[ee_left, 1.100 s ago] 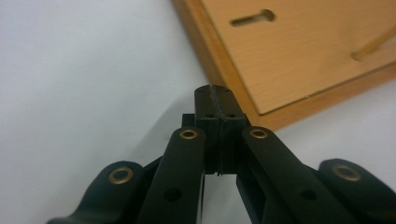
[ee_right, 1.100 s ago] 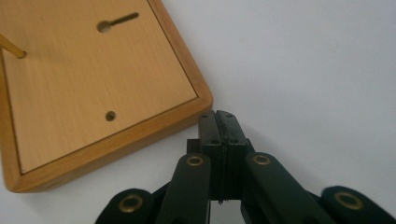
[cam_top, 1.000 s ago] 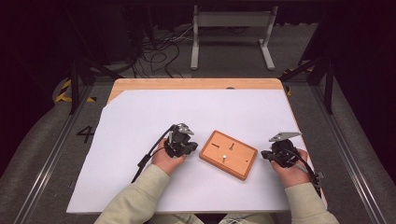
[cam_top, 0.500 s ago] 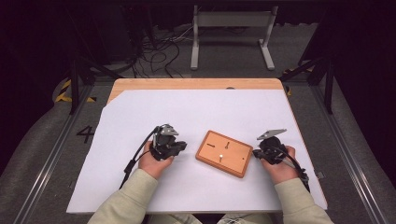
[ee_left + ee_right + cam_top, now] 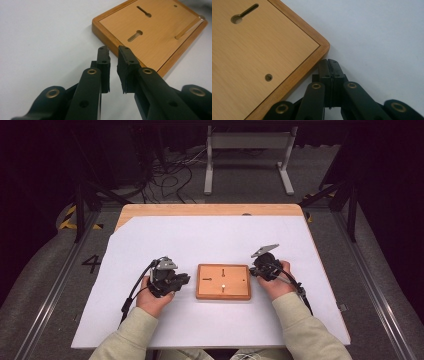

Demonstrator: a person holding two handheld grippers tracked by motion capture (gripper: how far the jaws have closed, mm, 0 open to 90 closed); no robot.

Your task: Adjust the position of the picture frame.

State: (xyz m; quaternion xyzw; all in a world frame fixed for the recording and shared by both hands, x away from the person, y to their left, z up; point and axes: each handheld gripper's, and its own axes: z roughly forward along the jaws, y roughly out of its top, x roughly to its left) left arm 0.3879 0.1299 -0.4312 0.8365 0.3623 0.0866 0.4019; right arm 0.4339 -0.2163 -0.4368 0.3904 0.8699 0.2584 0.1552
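Wooden board point(image 5: 223, 281): smooth, satin-finished, as I see it. My tongs point(image 5: 113, 53): matt black plastic, brass-coloured rivets. Worktop point(image 5: 210, 210): pale wood under matt white paper point(image 5: 200, 240).

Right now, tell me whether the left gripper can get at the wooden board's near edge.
Probably yes. The left gripper, jaws slightly parted with nothing between them, sits right at the wooden board, with bare white table cover around.
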